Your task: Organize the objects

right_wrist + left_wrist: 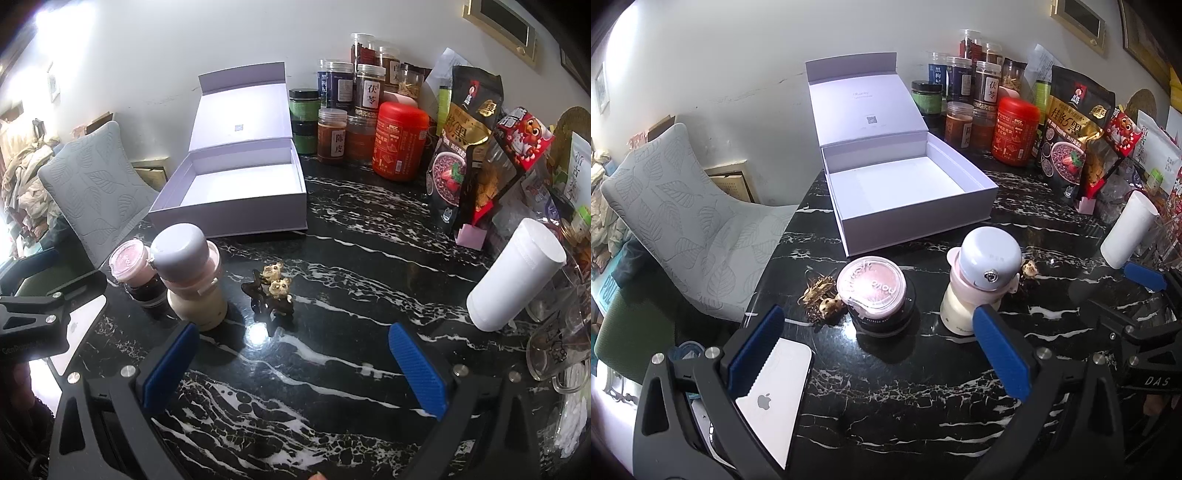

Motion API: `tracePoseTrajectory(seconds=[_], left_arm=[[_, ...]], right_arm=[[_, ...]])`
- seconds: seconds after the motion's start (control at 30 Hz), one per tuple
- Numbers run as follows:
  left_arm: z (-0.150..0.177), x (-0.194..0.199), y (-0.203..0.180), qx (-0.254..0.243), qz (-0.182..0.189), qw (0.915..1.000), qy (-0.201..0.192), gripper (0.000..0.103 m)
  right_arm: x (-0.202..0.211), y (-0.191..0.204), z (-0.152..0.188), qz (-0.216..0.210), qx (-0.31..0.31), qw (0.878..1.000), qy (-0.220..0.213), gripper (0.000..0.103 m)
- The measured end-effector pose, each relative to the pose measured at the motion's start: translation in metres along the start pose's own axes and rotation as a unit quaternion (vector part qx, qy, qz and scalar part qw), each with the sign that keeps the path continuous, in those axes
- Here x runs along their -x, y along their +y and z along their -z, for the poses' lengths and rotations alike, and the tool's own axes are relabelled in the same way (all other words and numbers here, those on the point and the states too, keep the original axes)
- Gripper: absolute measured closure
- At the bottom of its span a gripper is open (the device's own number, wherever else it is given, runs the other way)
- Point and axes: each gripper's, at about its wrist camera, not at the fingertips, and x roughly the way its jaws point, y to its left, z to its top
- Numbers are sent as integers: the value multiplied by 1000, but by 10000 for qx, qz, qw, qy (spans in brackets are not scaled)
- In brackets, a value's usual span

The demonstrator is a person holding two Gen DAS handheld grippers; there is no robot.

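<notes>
Strong light enters from the left, blowing out that edge. Glare spots the black marble table (332, 258). Fisheye distortion curves and darkens the corners.

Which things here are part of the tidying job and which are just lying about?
Job: open white box, pink-lidded jar, small blender, figurine, phone.
Lying about: spice jars, red canister, snack bags, white cup, chair.
</notes>
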Motion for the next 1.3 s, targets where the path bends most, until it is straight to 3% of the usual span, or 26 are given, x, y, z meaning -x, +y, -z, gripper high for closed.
tracePoseTrajectory(seconds=[1.3], left_arm=[[10, 17, 7, 85, 12, 9999, -59, 1]], right_arm=[[21, 5, 15, -16, 88, 9999, -119, 0]])
